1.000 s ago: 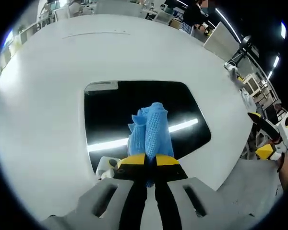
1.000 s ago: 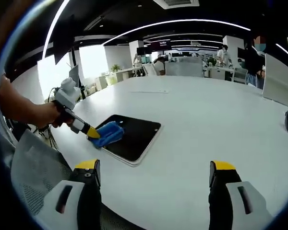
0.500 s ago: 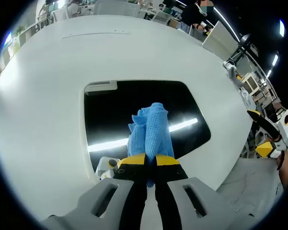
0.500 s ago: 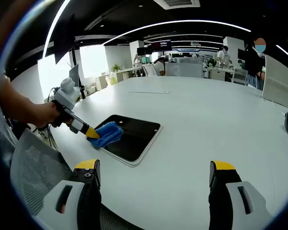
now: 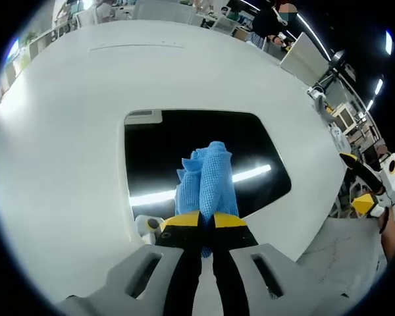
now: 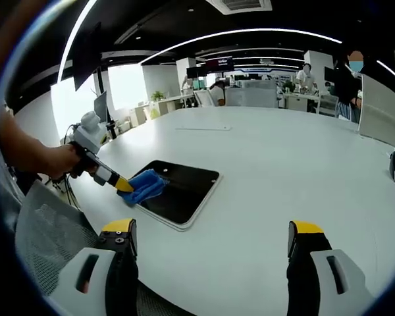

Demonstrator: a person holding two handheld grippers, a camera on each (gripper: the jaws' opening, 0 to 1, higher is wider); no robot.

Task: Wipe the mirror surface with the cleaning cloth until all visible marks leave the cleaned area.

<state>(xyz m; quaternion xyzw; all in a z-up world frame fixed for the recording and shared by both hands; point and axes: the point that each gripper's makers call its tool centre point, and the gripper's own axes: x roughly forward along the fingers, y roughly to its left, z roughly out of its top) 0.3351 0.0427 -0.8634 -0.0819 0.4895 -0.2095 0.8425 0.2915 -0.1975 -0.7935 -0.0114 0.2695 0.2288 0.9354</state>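
Left gripper view: the left gripper (image 5: 207,219) has its 2 yellow-tipped fingers (image 5: 184,219) closed together on a bunched blue cleaning cloth (image 5: 206,184), which projects forward from the tips. The cloth lies over the near part of the mirror (image 5: 158,148), a dark rectangular panel with rounded corners lying flat on the white tabletop (image 5: 59,145). Whether the cloth presses on the glass cannot be told here. The mirror reflects a bright ceiling light strip running across it on both sides of the cloth. At the right edge, the right gripper (image 5: 363,184) appears beyond the tabletop rim, well apart from the mirror.

Right gripper view: the right gripper (image 6: 210,238) has its 2 fingers (image 6: 121,230) spread wide apart with nothing between them, held above the near edge of the tabletop (image 6: 283,158). A hand (image 6: 66,160) at the left holds the left gripper (image 6: 122,185), whose tips grip the cleaning cloth (image 6: 143,186) at the mirror's near-left corner. The mirror (image 6: 184,191) lies near the left side of the tabletop. A mesh chair back (image 6: 43,237) stands below the hand
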